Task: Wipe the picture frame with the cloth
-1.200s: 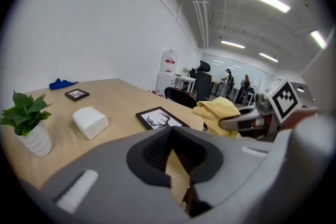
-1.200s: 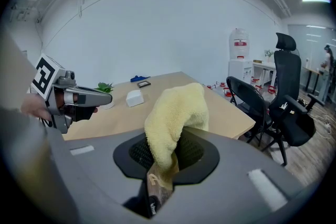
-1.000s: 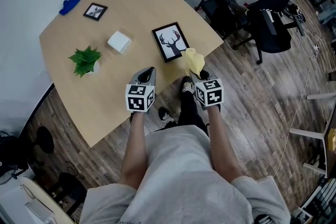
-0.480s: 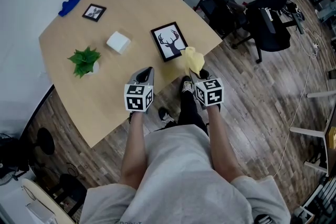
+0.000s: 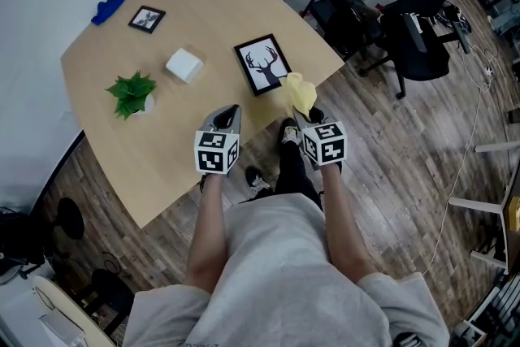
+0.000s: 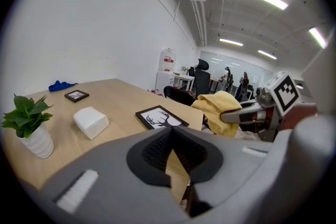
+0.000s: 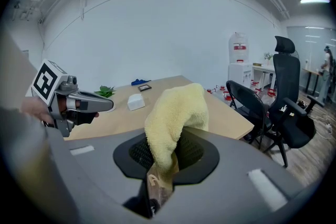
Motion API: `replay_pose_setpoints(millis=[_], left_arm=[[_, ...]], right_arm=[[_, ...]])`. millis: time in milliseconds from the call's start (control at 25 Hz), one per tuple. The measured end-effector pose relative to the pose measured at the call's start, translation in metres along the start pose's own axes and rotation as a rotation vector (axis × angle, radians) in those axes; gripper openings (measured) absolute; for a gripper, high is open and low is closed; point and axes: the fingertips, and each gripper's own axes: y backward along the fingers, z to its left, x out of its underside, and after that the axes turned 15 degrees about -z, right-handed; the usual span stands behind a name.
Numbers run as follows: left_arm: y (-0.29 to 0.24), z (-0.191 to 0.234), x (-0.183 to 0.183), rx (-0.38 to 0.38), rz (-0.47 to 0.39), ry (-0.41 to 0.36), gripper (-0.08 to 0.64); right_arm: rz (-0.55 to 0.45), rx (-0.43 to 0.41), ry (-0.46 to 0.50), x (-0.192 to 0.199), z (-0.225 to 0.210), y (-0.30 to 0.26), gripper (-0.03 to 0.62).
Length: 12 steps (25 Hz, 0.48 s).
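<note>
Just beside the picture frame [image 5: 264, 64], my right tongs [image 5: 302, 116] clamp the yellow cloth [image 5: 299, 93], presumably poised for wiping; my left tongs [image 5: 232, 110] hang closed, empty.

Table's [image 5: 162, 158] a light wood top with rounded edges, nothing fancy. The left gripper's [image 5: 230, 111] tip sits over the near edge and the right gripper [image 5: 302, 116] is right at that edge too. Just ahead of the right gripper, a black picture frame [image 5: 264, 64] with a deer print lies flat by the table's right edge. Ahead of the left gripper and a bit to its left there's a white block [image 5: 184, 65], and a small potted plant [image 5: 132, 92] stands off to its left. Way past the block, well apart from both grippers, lies a smaller black frame [image 5: 147, 18], and a crumpled blue cloth [image 5: 110, 6] sits at the far edge beyond that.
</note>
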Motion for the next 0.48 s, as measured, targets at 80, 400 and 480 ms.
replay_pose_setpoints(millis=[80, 400, 480], left_arm=[[0.001, 0.0, 0.0, 0.004, -0.005, 0.003, 0.052], [0.0, -0.002, -0.003, 0.009, -0.021, 0.009, 0.052], [0.0, -0.002, -0.002, 0.009, -0.023, 0.011, 0.052]], right_arm=[[-0.009, 0.001, 0.0, -0.004, 0.0, 0.0, 0.051], [-0.021, -0.008, 0.013, -0.012, 0.002, 0.001, 0.051], [-0.025, -0.008, 0.017, -0.014, 0.002, 0.001, 0.051]])
